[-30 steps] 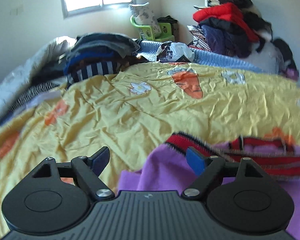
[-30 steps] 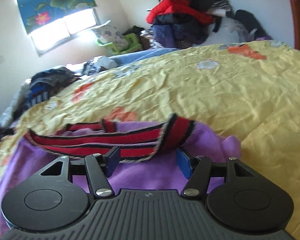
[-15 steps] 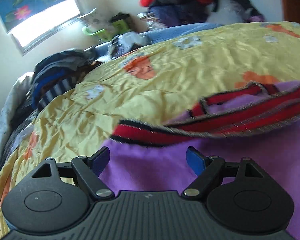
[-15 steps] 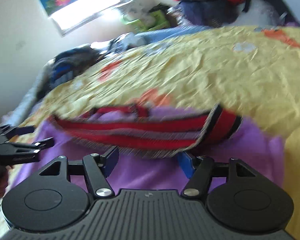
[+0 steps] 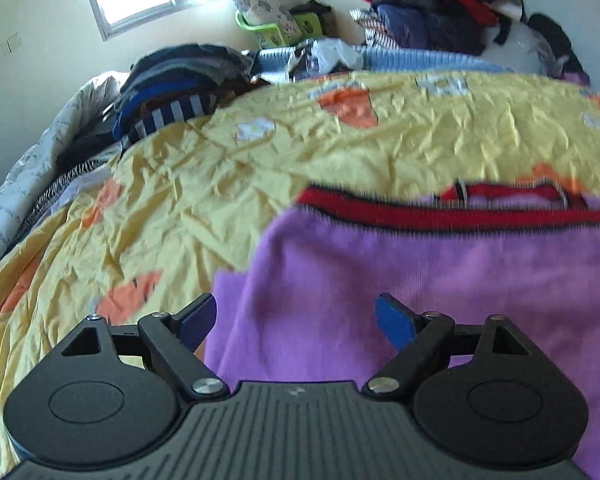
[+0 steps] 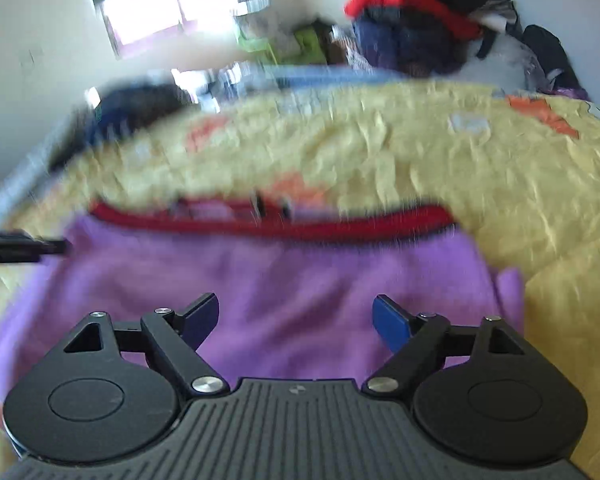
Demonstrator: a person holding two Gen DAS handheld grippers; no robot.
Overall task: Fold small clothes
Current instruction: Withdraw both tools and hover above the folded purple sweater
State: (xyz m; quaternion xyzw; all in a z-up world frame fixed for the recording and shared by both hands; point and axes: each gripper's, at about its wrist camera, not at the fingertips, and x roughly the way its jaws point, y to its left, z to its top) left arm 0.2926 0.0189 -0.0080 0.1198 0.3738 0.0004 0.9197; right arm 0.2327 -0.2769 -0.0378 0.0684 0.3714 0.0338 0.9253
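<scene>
Partly cropped purple garment [image 5: 420,280], blurred

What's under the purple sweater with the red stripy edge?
The purple knit sweater lies flat on the crumpled yellow bedspread with orange carrots, which shows all around it. Whether anything else hides beneath it cannot be seen.

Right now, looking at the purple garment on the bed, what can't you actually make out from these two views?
- Purple garment, left wrist view: its right part runs off the frame edge, and its near edge is hidden behind the left gripper.
- Right wrist view: motion blur smears the red trim and the yellow bedspread.
- Both views: the blue pads show no fabric pinched; contact underneath is unclear.
</scene>
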